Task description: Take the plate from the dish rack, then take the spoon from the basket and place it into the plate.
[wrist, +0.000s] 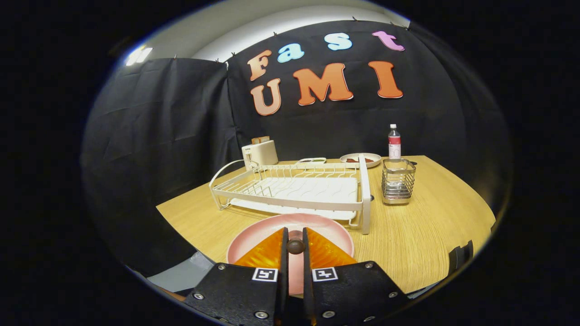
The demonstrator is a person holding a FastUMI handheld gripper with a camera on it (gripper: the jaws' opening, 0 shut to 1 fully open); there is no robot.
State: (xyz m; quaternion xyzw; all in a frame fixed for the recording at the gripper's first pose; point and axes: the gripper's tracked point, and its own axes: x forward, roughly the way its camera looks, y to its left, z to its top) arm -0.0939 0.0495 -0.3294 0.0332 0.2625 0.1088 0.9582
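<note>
Fingers (295, 235) nearly closed, pinching the spoon (295, 246) handle, over the pink plate (253, 233) before the dish rack (294, 190)

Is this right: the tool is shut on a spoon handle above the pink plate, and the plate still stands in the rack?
Not quite. In the gripper view the plate lies flat on the table, in front of the rack. The tool is shut on the spoon above it.

i count two plates (253, 237) (360, 158), one dish rack (290, 190), one basket (398, 181), one bottle (394, 142), one toaster (259, 153).
</note>
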